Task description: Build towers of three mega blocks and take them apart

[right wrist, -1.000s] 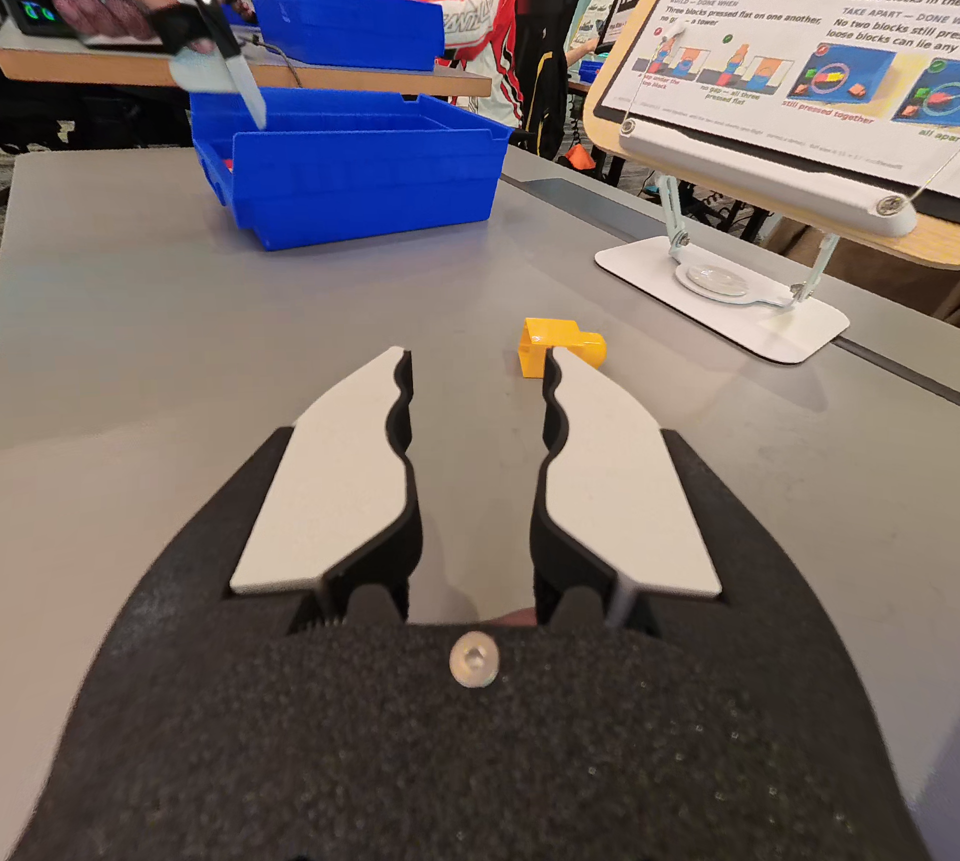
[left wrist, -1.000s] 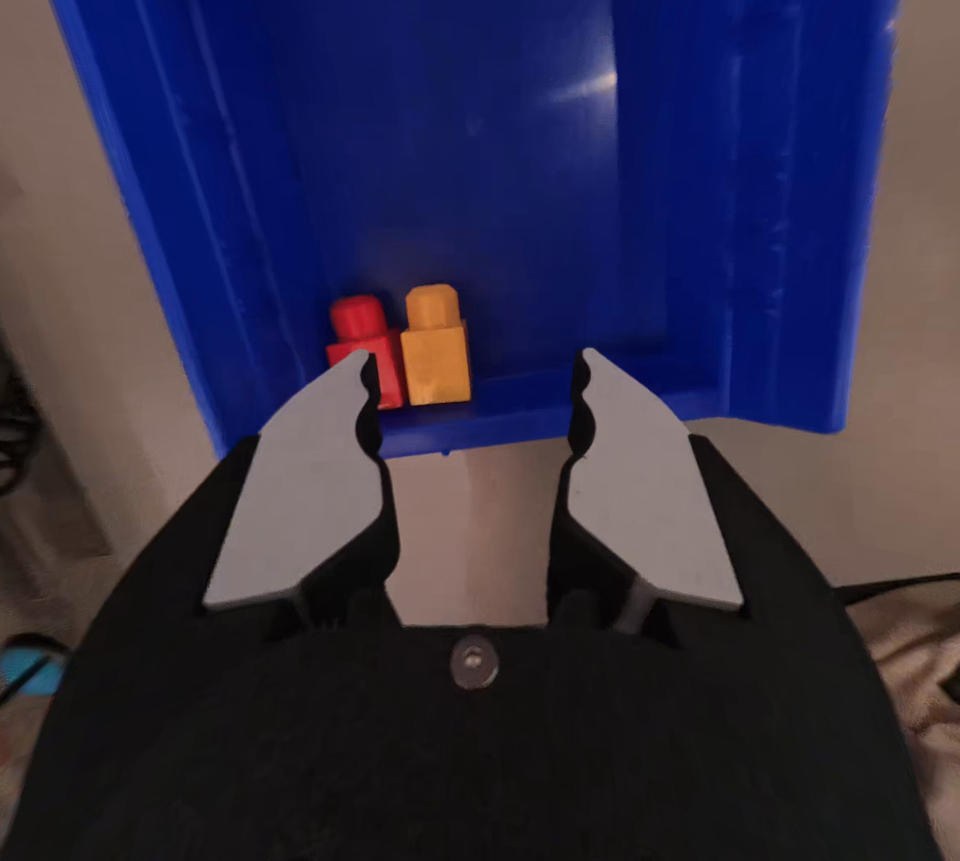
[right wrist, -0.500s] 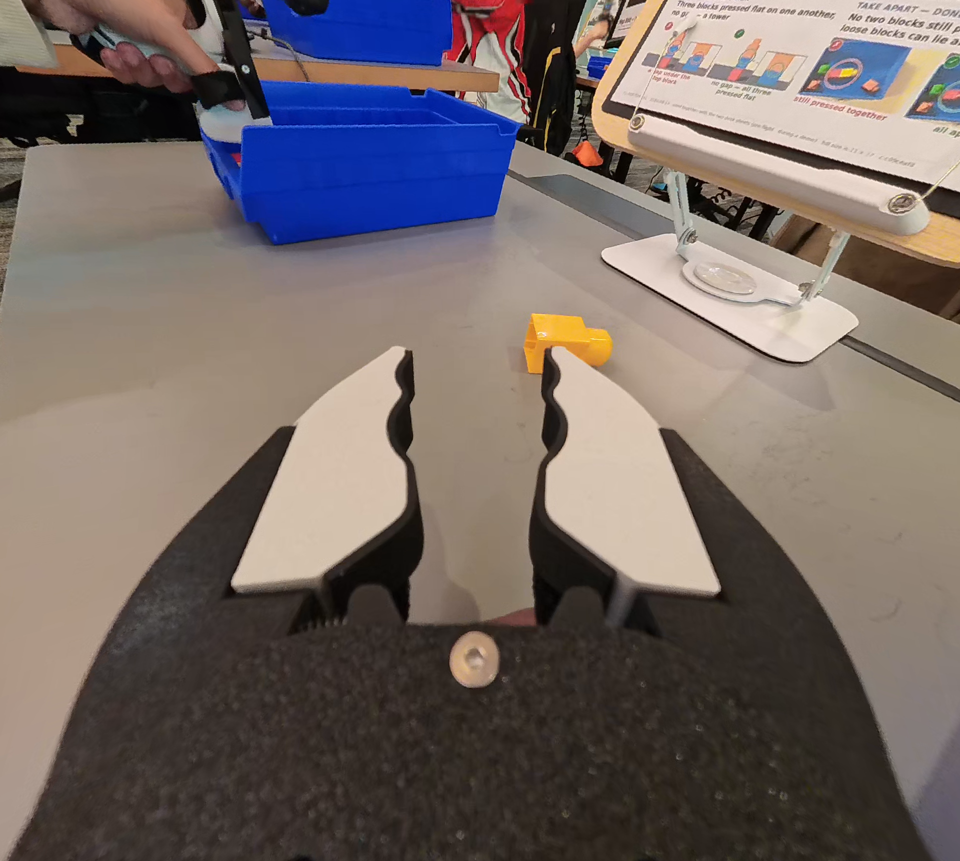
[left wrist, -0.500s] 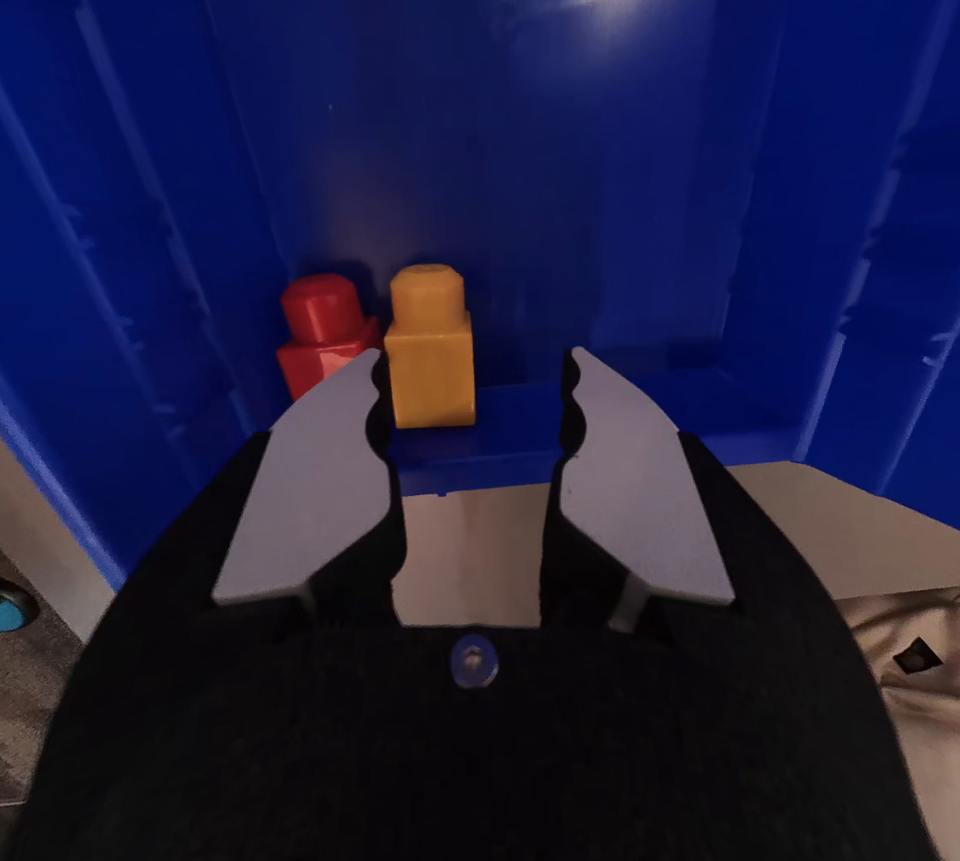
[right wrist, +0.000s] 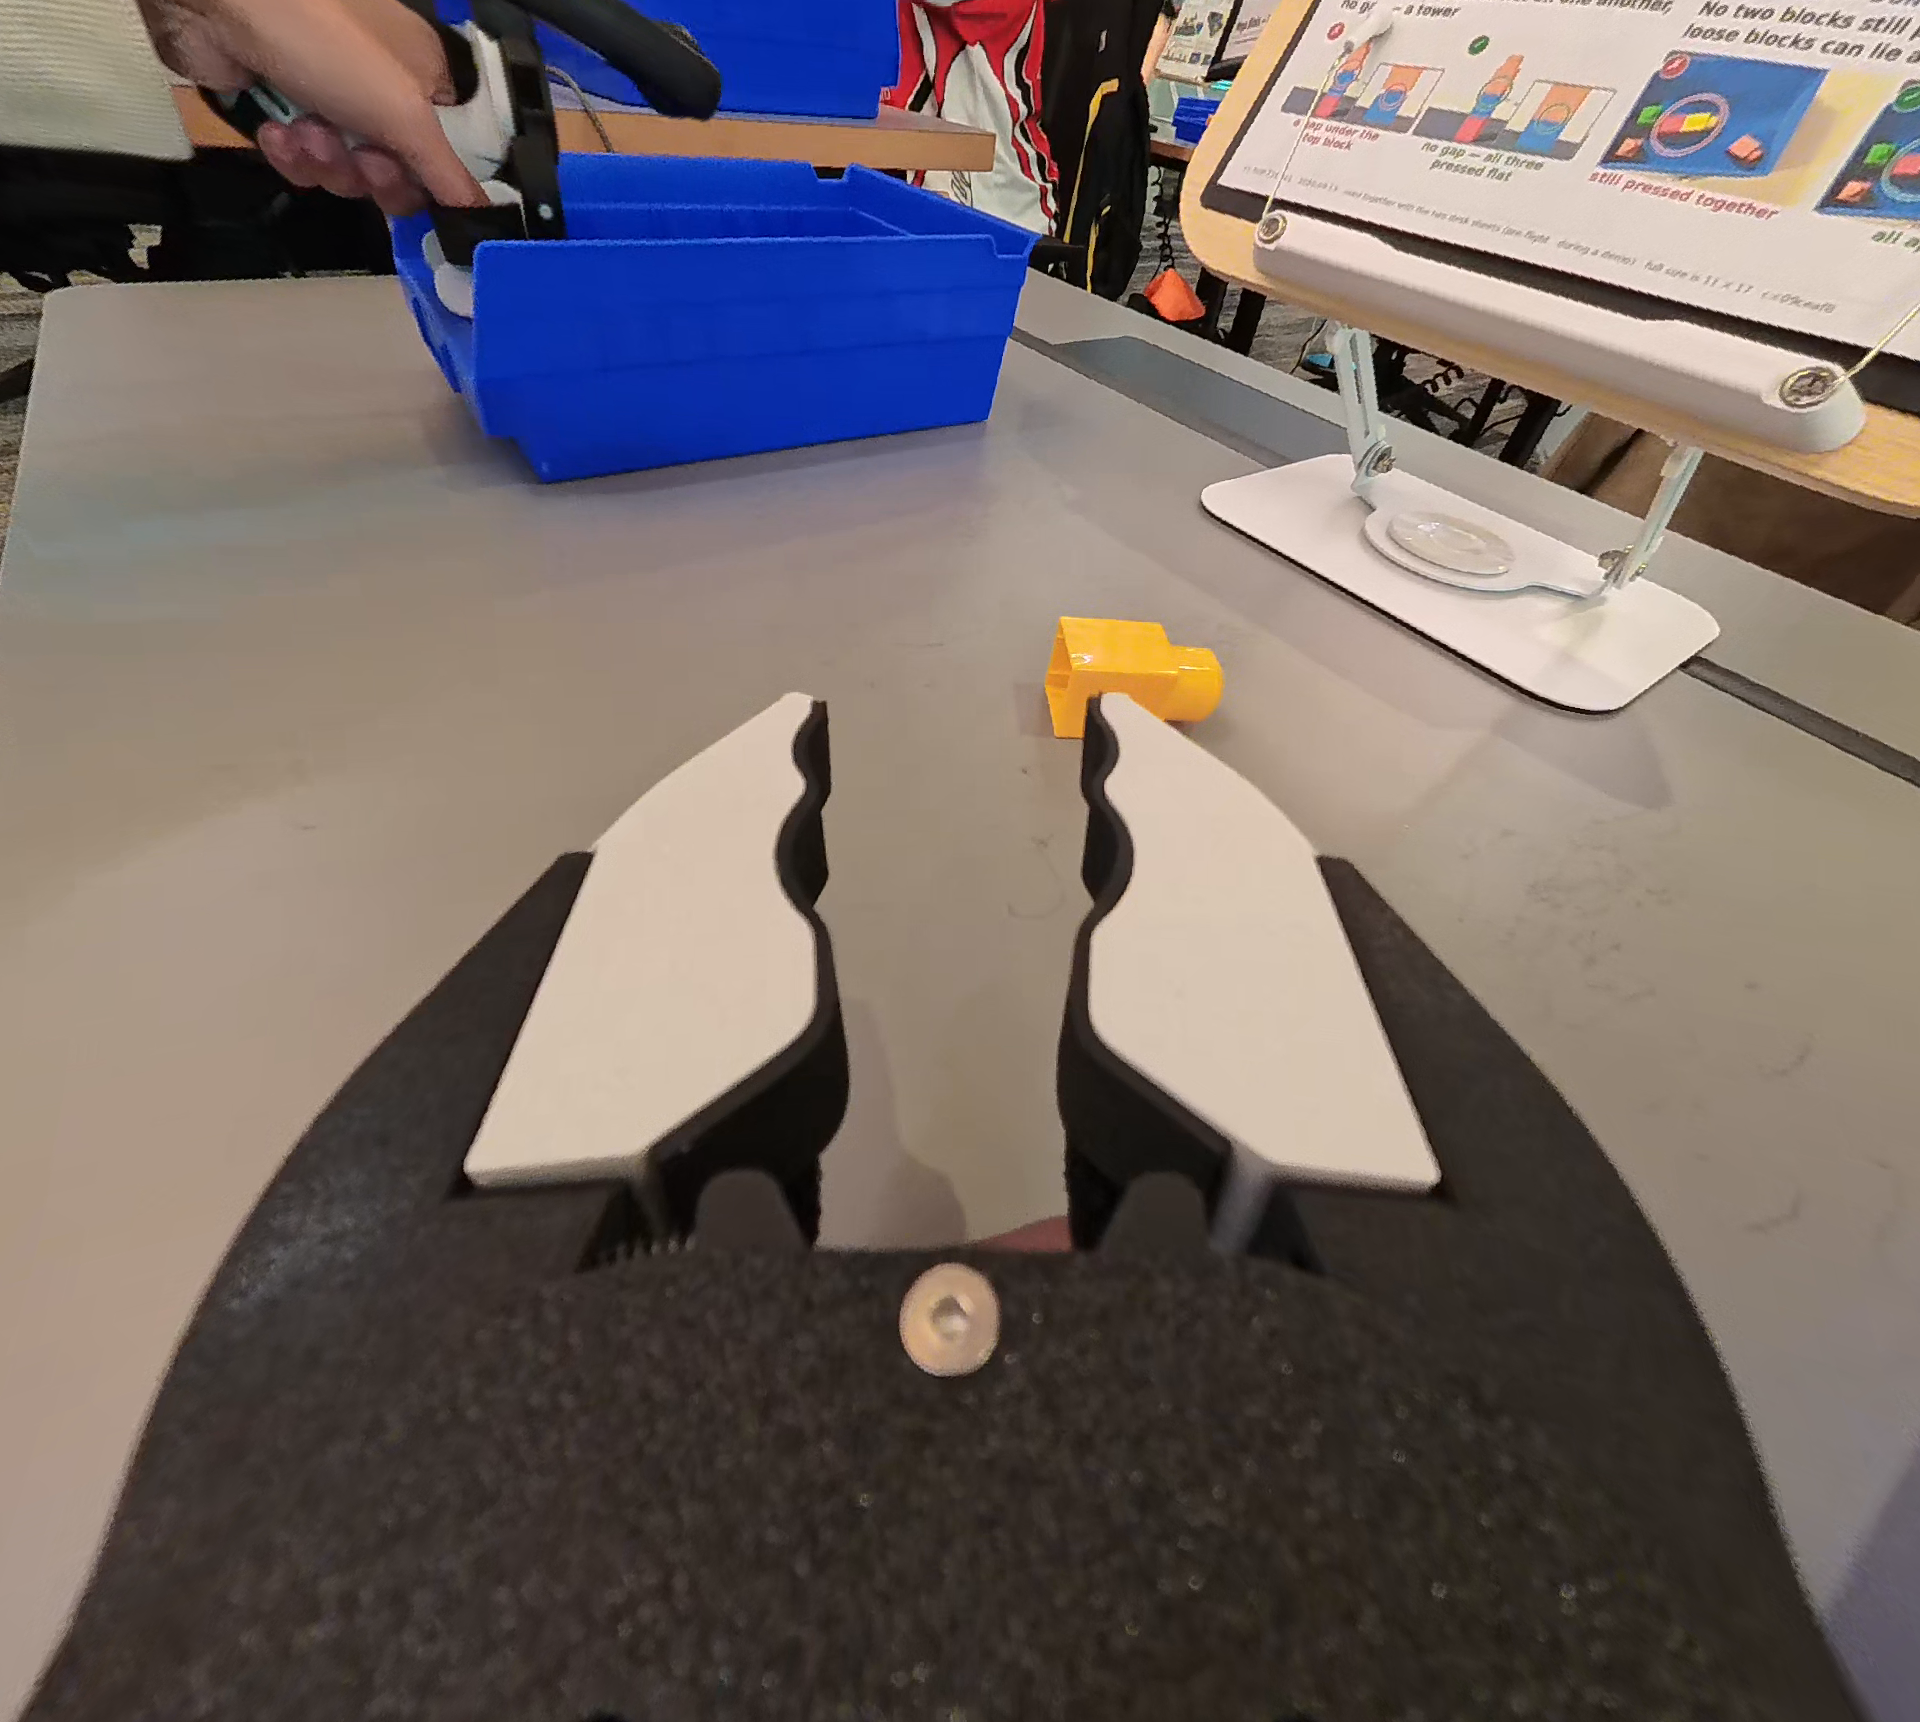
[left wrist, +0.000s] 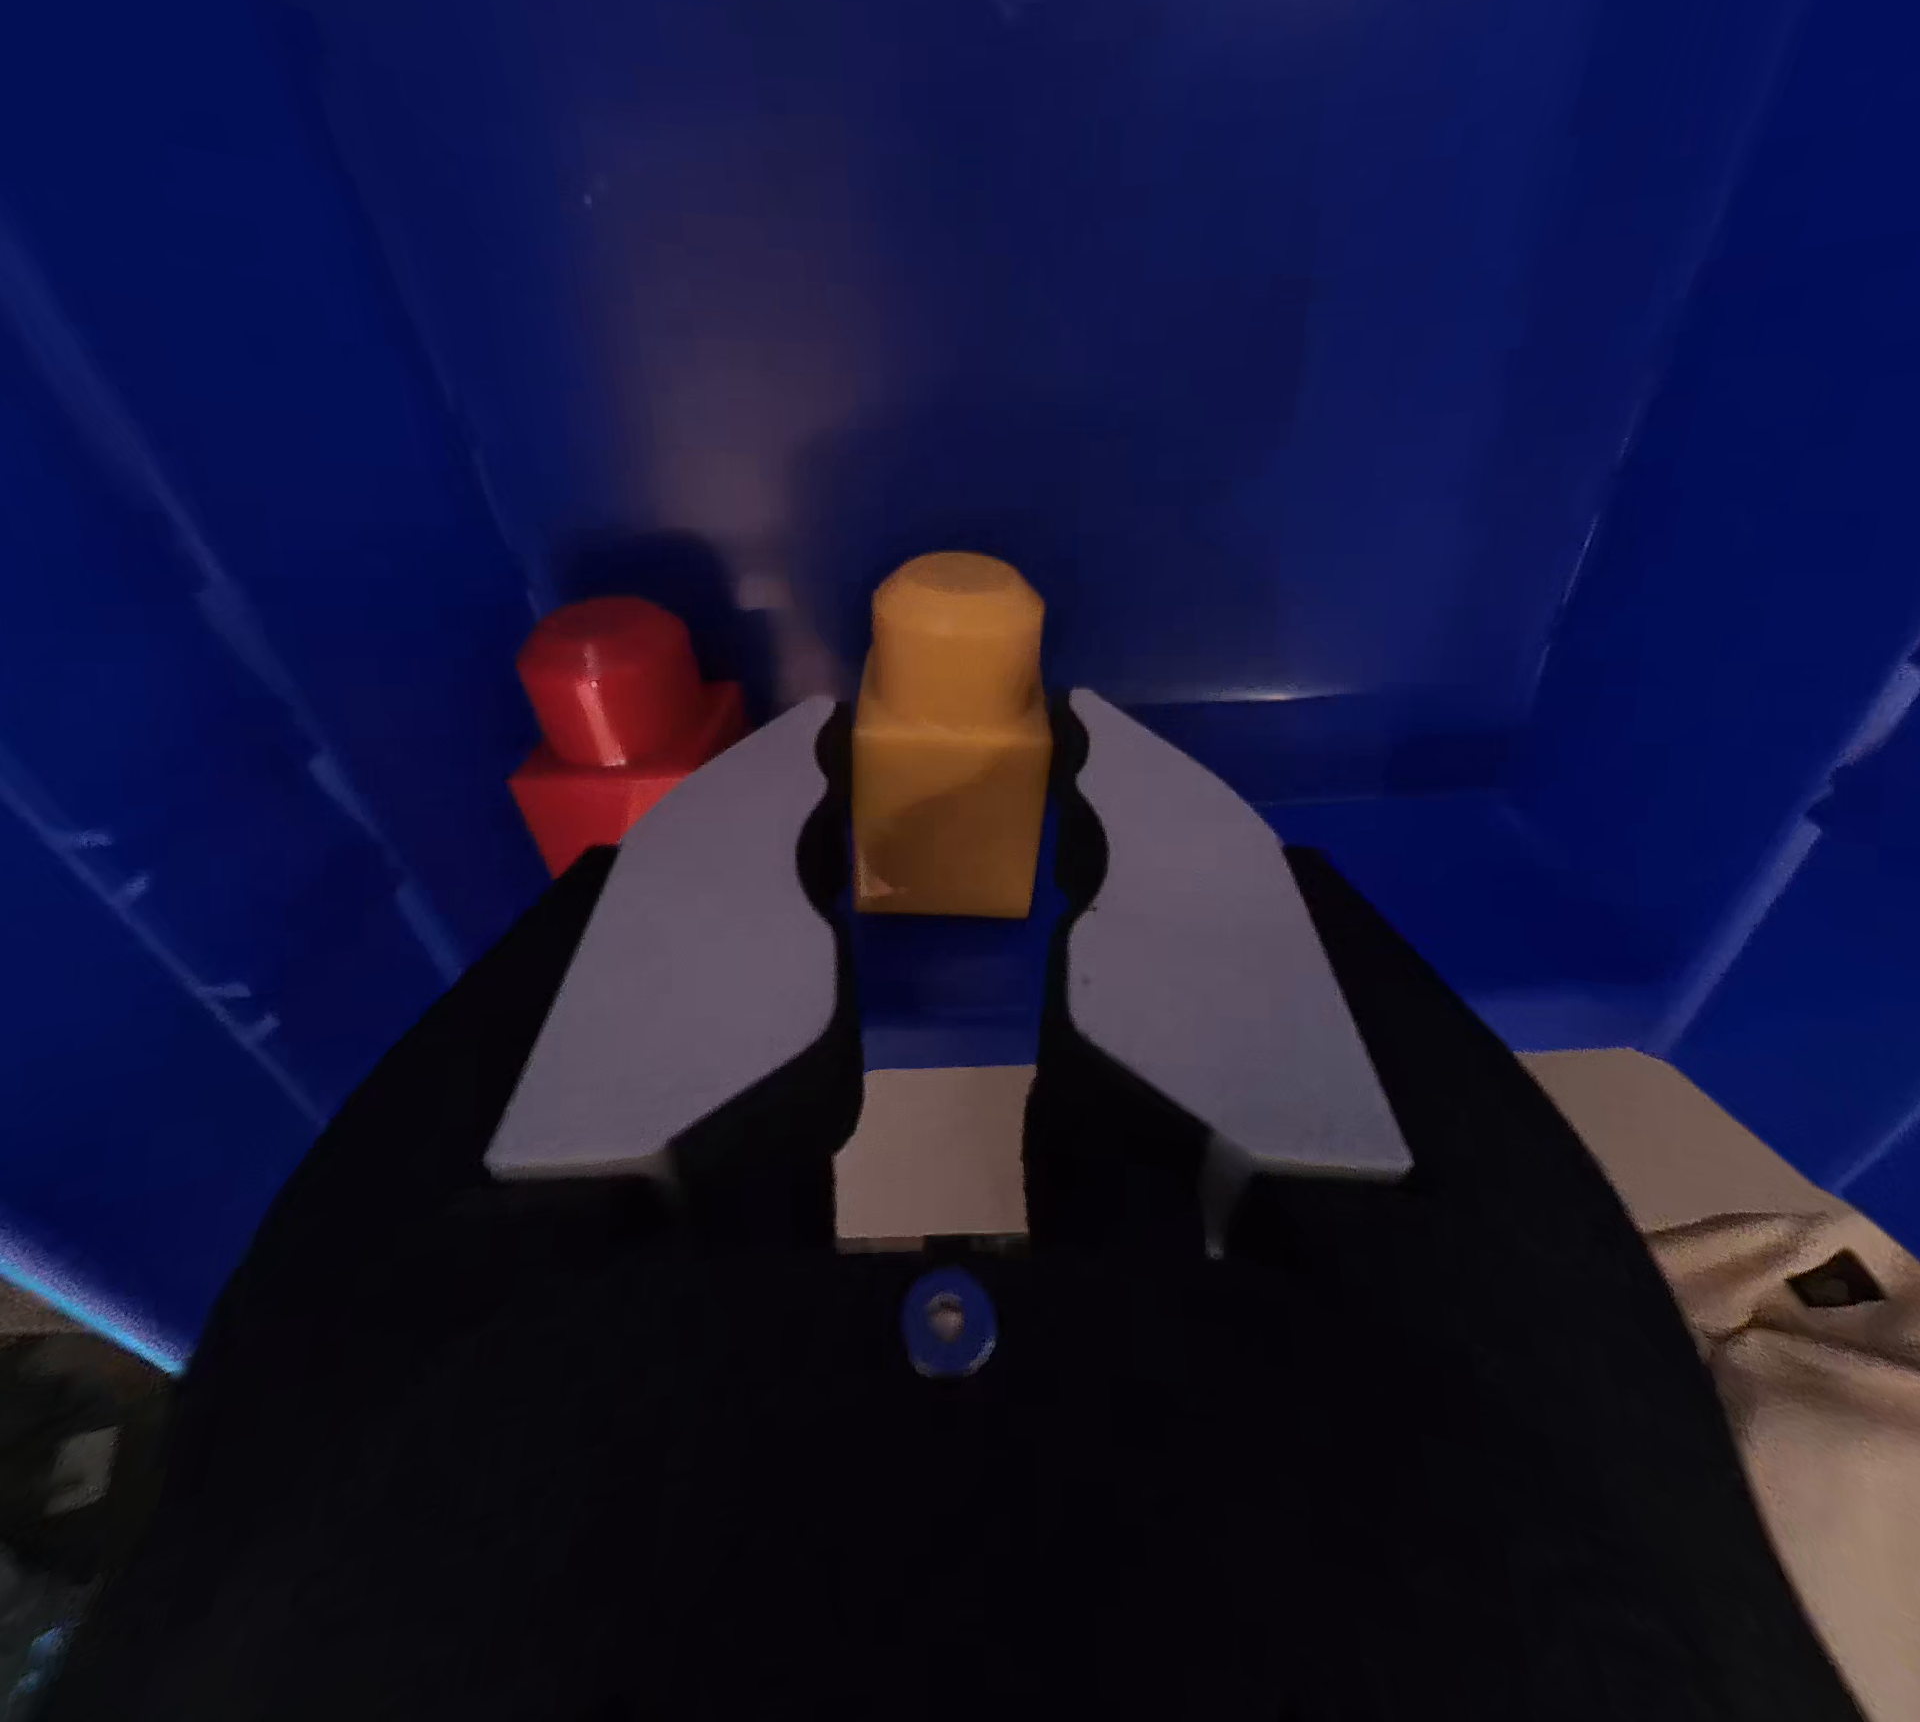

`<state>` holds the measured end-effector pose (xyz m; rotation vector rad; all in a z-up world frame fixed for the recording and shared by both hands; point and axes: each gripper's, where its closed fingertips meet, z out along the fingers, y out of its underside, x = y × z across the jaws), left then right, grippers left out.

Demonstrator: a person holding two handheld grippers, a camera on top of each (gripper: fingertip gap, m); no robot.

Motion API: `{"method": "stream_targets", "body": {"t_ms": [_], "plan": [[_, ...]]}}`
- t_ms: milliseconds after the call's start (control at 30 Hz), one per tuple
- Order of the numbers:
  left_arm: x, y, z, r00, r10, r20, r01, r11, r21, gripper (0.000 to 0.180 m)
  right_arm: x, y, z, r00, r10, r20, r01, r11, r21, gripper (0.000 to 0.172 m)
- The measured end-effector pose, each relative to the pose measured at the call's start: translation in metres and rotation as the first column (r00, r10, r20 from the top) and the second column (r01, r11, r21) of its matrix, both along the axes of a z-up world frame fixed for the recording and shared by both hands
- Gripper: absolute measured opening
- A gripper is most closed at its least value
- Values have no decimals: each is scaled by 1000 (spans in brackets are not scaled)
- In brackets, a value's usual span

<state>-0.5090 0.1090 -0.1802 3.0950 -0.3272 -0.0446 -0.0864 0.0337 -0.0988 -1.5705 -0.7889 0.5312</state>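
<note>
**Mega blocks: three single-stud pieces, two in bin, one loose on surface**

Orange block (left wrist: 948, 763): upright, stud on top, inside the blue bin (left wrist: 1351, 322), centre of the left wrist view. It stands between the fingers (left wrist: 717, 924) of the left gripper (left wrist: 951, 716). The dark inner pads close against its two side faces, so the fingers are pinching it low on the square body, the stud clear above the tips. The block's underside rests on, or just at, the bin floor; which one cannot be told.

Red block (left wrist: 613, 737): upright, stud on top, left of centre in the same view, just beside the orange block and partly covered by the left finger. It sits close to the bin's left wall.

Yellow block (right wrist: 1127, 670): lying on its side on the grey surface (right wrist: 416, 685), right of centre in the right wrist view, stud pointing toward the right of the frame, open underside toward the left. The tip of the right-hand finger (right wrist: 1195, 893) overlaps its lower edge in the frame.

Right gripper (right wrist: 954, 711): low over the surface, fingers spread, only bare surface between them.

Blue bin, right wrist view (right wrist: 727, 342): upper left of the frame, on the surface. A hand (right wrist: 301, 72) holds the left gripper (right wrist: 499, 145) tipped down into its near-left corner.

Instruction sheet on a stand (right wrist: 1455, 550): upper right of the frame, white base on the surface.
</note>
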Motion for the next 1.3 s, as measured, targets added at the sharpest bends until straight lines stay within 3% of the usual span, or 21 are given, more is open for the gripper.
{"method": "stream_targets", "body": {"t_ms": [133, 267, 400, 500, 600, 733, 900, 1067, 1267, 1300], "plan": [[17, 7, 14, 998, -55, 28, 54, 998, 40, 36, 1, 0, 2, 1000, -1, -13, 1, 1000, -2, 45], [65, 18, 84, 979, -181, 91, 158, 964, 215, 36, 2, 0, 4, 1000, -8, -15, 8, 1000, 15, 44], [147, 20, 163, 924, -365, 109, 299, 873, 386, 36, 5, 1, 8, 999, -15, -35, 15, 1000, 19, 44], [219, 13, 181, 859, -502, 102, 421, 805, 417, 36, 6, -1, 12, 998, -8, -61, 9, 1000, 25, 44], [282, 9, 156, 802, -594, 55, 537, 759, 367, 36, 6, -2, 13, 998, 3, -67, -2, 1000, 27, 44], [343, -1, 82, 740, -669, 73, 642, 734, 221, 36, 3, -5, 11, 999, 14, -50, -13, 999, 32, 44], [349, 3, 19, 741, -670, -36, 669, 734, 112, 36, 3, -6, 10, 999, 17, -45, -15, 999, 32, 44], [341, 4, -6, 773, -634, 14, 630, 771, 91, 36, 1, -6, 10, 999, 19, -42, -18, 999, 27, 43], [341, 2, -6, 771, -636, 19, 632, 768, 103, 37, 1, -6, 7, 1000, 17, -25, -16, 1000, 24, 43], [340, -1, -6, 769, -639, 31, 634, 768, 97, 45, 1, -6, 6, 1000, 16, -24, -16, 1000, 23, 43]]}}
